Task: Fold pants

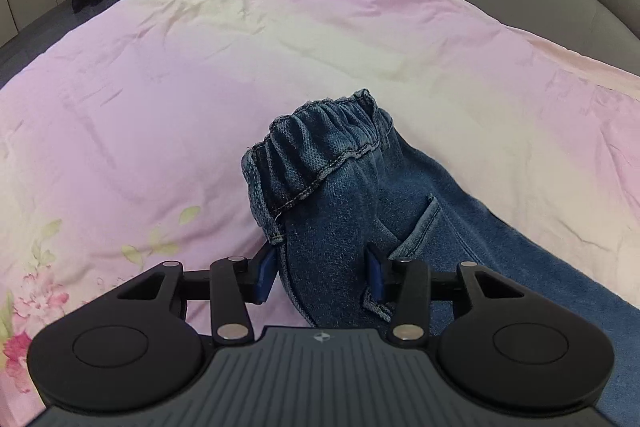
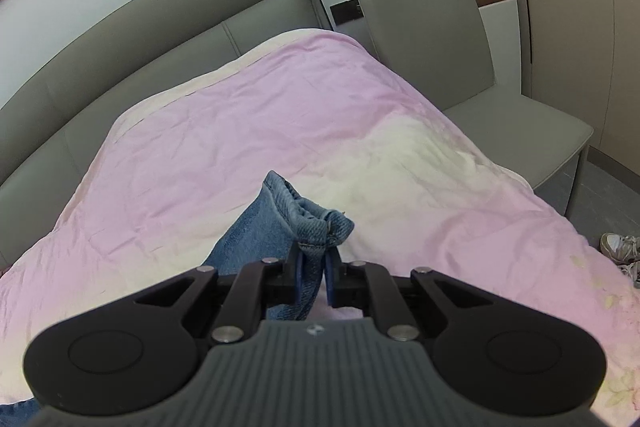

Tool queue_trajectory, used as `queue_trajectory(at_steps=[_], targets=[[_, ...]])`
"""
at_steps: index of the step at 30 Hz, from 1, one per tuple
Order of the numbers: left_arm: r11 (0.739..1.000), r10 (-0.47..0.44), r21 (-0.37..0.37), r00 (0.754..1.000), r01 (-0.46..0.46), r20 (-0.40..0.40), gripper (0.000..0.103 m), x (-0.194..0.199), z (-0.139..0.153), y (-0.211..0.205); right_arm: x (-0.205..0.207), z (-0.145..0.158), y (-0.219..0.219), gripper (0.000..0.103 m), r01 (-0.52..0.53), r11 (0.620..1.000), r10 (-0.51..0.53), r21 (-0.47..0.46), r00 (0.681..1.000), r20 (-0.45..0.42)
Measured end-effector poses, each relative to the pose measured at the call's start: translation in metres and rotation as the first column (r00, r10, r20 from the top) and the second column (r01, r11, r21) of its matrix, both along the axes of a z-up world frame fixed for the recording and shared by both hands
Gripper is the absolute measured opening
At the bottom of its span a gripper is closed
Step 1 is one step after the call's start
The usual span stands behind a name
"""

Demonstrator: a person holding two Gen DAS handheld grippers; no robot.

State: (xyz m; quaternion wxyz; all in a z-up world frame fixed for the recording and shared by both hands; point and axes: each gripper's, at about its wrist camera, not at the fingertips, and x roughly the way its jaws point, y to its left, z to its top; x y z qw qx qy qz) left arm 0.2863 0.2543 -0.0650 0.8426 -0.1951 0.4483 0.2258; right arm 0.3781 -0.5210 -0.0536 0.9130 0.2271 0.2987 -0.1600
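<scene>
Denim pants (image 1: 320, 195), child-sized, elastic waistband uppermost, lifted partly clear of pink bedspread (image 1: 160, 87) on the bed; legs trailing on the cover at right. Left tongs (image 1: 322, 273) half apart, clamped on a thick bunch of fabric below the waistband. Right tongs (image 2: 311, 277) nearly together, pinched on a thin hem corner. Two-point hold probably meant to hang the garment straight before laying it flat for folding. Grey chair (image 2: 460, 59) beside the bed.
</scene>
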Motion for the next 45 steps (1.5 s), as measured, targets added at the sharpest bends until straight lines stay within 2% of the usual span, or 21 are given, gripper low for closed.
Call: queue_trajectory(at_steps=[3, 5, 9, 11, 14, 18, 19, 21, 22, 23, 24, 25, 27, 28, 31, 35, 39, 42, 45], targets=[[1.0, -0.028, -0.008, 0.999, 0.028, -0.028, 0.051, -0.022, 0.007, 0.016, -0.04, 0.009, -0.004, 0.004, 0.001, 1.0, 0.0, 0.023, 1.0, -0.027], [0.999, -0.05, -0.017, 0.997, 0.049, -0.058, 0.051, -0.039, -0.001, 0.027, -0.077, -0.001, -0.007, 0.004, 0.011, 0.999, -0.007, 0.052, 0.997, -0.078], [0.996, -0.046, -0.083, 0.995, 0.039, -0.09, 0.051, -0.064, -0.037, 0.04, -0.134, -0.055, -0.015, 0.004, 0.074, 0.988, -0.044, 0.136, 0.977, -0.207], [0.996, -0.039, -0.08, 0.992, 0.029, -0.122, 0.052, -0.066, -0.059, 0.039, -0.154, -0.092, -0.017, 0.004, 0.126, 0.977, -0.077, 0.169, 0.959, -0.272], [0.997, -0.033, -0.074, 0.992, 0.025, -0.12, 0.052, -0.064, -0.081, 0.04, -0.171, -0.126, -0.021, 0.004, 0.153, 0.971, -0.096, 0.183, 0.953, -0.287], [0.995, -0.012, -0.097, 0.991, -0.001, -0.133, 0.056, -0.058, -0.093, 0.043, -0.167, -0.143, -0.016, 0.005, 0.15, 0.976, -0.094, 0.156, 0.943, -0.318], [0.995, -0.009, -0.104, 0.99, -0.005, -0.138, 0.06, -0.057, -0.094, 0.045, -0.165, -0.146, -0.016, 0.005, 0.157, 0.975, -0.098, 0.158, 0.94, -0.327], [0.995, -0.028, -0.096, 0.989, 0.013, -0.148, 0.065, -0.055, -0.093, 0.045, -0.165, -0.147, -0.017, 0.007, 0.159, 0.975, -0.098, 0.158, 0.936, -0.339], [0.995, -0.052, -0.087, 0.988, 0.039, -0.148, 0.066, -0.056, -0.091, 0.045, -0.165, -0.145, -0.017, 0.013, 0.155, 0.976, -0.094, 0.152, 0.933, -0.347], [0.995, -0.062, -0.085, 0.988, 0.05, -0.144, 0.067, -0.056, -0.086, 0.045, -0.165, -0.142, -0.017, 0.026, 0.15, 0.981, -0.097, 0.126, 0.93, -0.355], [0.995, -0.059, -0.093, 0.989, 0.047, -0.132, 0.068, -0.061, -0.08, 0.047, -0.164, -0.136, -0.016, 0.033, 0.153, 0.986, -0.117, 0.069, 0.923, -0.365], [0.995, -0.046, -0.092, 0.992, 0.035, -0.119, 0.074, -0.066, -0.075, 0.047, -0.166, -0.129, -0.015, 0.043, 0.14, 0.99, -0.124, 0.017, 0.922, -0.366], [0.996, -0.062, -0.067, 0.99, 0.054, -0.13, 0.075, -0.073, -0.064, 0.041, -0.175, -0.115, -0.012, 0.045, 0.084, 0.995, -0.097, -0.051, 0.926, -0.365], [0.995, -0.094, -0.05, 0.987, 0.088, -0.132, 0.071, -0.079, -0.059, 0.036, -0.18, -0.109, -0.011, 0.046, 0.067, 0.995, -0.089, -0.073, 0.927, -0.364], [0.978, -0.209, 0.002, 0.973, 0.21, -0.098, 0.068, -0.096, -0.041, 0.004, -0.193, -0.092, -0.006, 0.046, 0.02, 0.997, -0.042, -0.07, 0.945, -0.323], [0.932, -0.363, -0.009, 0.929, 0.364, -0.07, 0.068, -0.112, -0.027, -0.037, -0.195, -0.074, 0.008, 0.044, -0.063, 0.996, 0.047, -0.058, 0.966, -0.254], [0.881, -0.473, -0.071, 0.879, 0.469, -0.067, 0.068, -0.129, -0.024, -0.07, -0.177, -0.077, 0.032, 0.037, -0.154, 0.987, 0.141, -0.035, 0.957, -0.252], [0.813, -0.581, -0.096, 0.81, 0.574, -0.078, 0.068, -0.14, -0.026, -0.098, -0.172, -0.085, 0.056, 0.037, -0.213, 0.977, 0.201, -0.016, 0.941, -0.274], [0.719, -0.692, -0.045, 0.709, 0.694, -0.135, 0.068, -0.152, -0.036, -0.134, -0.171, -0.092, 0.085, 0.037, -0.296, 0.955, 0.282, -0.011, 0.921, -0.269]])
